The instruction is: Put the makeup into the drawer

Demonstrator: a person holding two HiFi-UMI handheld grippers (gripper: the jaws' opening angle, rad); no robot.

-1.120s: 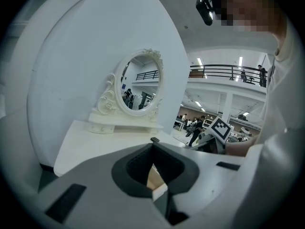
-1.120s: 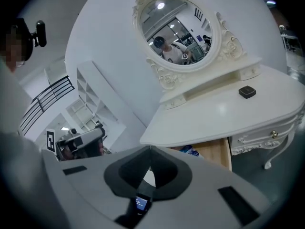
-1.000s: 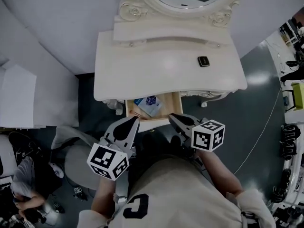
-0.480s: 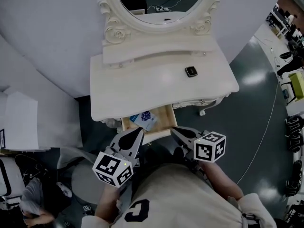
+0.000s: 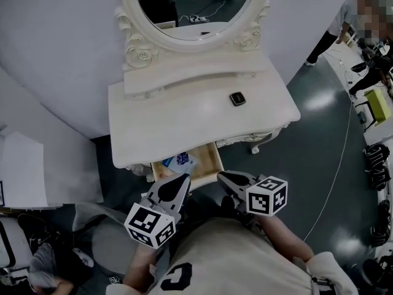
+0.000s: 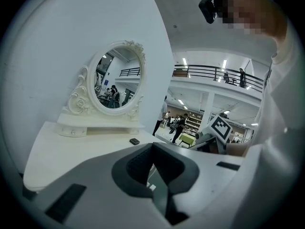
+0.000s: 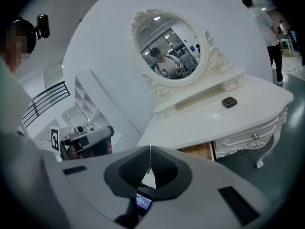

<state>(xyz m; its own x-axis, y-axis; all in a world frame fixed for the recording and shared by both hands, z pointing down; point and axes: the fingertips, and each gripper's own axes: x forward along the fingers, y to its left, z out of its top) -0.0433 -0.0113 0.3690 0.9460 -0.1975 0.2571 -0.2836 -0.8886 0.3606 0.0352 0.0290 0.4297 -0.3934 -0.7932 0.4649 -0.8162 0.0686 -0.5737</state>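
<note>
The left gripper [image 5: 183,178] and right gripper [image 5: 221,176] hover with jaws pressed together, empty, before the open drawer [image 5: 213,160]; the black compact [image 5: 237,98] sits toward the dressing table's [image 5: 172,115] right edge. Probably best to spread the right jaws before reaching it.

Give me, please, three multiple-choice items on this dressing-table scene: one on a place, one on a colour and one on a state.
1. Where does the small black case lie?
A on the floor; B on the dressing table; C on a chair.
2. What colour is the dressing table?
A white; B black; C red.
3. How is the drawer?
A shut; B open, with something inside; C taken out and turned over.

Answers:
1 B, the case sits on the top, towards its right side.
2 A, the whole top shows white.
3 B, it stands pulled out below the top, with a blue-and-white packet inside.
</note>
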